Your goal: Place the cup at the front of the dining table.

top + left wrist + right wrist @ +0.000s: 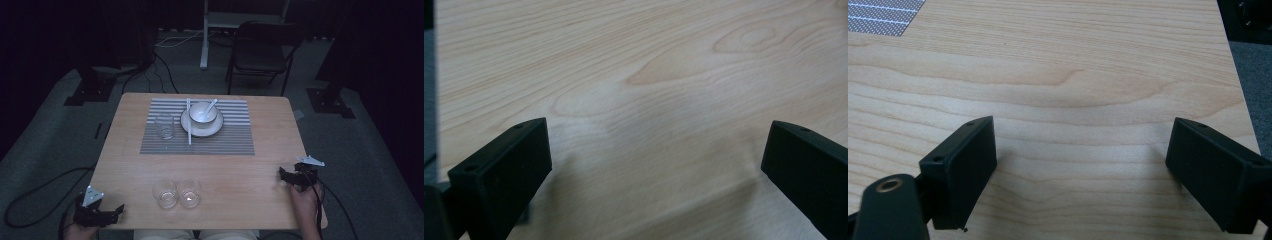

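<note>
My left gripper [111, 212] rests at the wooden table's [250, 170] front left corner. In the left gripper view my left gripper [656, 150] is open over bare wood. My right gripper [290, 173] sits near the front right edge, held by a hand. In the right gripper view my right gripper [1083, 150] is open too, with only wood between the jaws. Two empty glasses [164, 193] [189, 193] stand side by side at the front middle, between the two grippers and apart from both.
A striped placemat [225, 137] [883, 15] lies at the far middle. It carries a third glass [164, 126], a white plate [186, 124] with a bowl [202, 113] and spoon [212, 104], and chopsticks [189, 134]. A chair [262, 52] stands beyond the table.
</note>
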Demonstrator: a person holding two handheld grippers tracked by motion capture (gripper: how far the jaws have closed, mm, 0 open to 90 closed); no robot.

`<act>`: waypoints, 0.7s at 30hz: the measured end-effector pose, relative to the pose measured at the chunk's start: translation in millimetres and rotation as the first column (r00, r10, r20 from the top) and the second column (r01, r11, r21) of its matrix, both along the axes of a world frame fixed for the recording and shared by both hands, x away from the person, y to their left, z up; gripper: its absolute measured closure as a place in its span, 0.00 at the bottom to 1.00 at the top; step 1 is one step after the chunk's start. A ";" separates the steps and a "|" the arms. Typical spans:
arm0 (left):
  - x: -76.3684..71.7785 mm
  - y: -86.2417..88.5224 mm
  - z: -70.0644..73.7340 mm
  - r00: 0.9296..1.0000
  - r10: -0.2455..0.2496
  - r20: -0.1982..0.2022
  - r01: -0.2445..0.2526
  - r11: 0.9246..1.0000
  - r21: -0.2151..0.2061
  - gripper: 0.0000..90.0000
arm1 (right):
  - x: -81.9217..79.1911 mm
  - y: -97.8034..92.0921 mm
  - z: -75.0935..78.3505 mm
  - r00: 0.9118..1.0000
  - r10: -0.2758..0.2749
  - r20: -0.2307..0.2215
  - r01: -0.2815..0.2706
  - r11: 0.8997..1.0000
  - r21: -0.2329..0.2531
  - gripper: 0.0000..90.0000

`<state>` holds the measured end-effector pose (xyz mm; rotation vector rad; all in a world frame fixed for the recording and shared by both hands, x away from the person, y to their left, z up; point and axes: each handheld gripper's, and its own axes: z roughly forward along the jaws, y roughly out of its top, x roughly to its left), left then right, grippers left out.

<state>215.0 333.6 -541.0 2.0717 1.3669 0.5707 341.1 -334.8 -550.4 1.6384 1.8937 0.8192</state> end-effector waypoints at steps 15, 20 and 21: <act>-22.4 8.1 2.4 0.999 0.040 0.028 -0.042 0.998 0.051 0.00 | 0.0 0.1 0.0 1.000 0.000 0.000 0.000 1.000 0.000 0.14; -32.5 15.0 0.3 0.998 0.058 0.034 -0.059 0.998 0.030 0.00 | -0.1 0.1 0.0 1.000 0.000 0.000 0.000 1.000 0.000 0.14; -35.4 16.0 -0.2 0.997 0.063 0.035 -0.064 0.998 0.029 0.00 | -0.1 0.0 0.0 1.000 0.000 0.000 0.000 1.000 0.000 0.14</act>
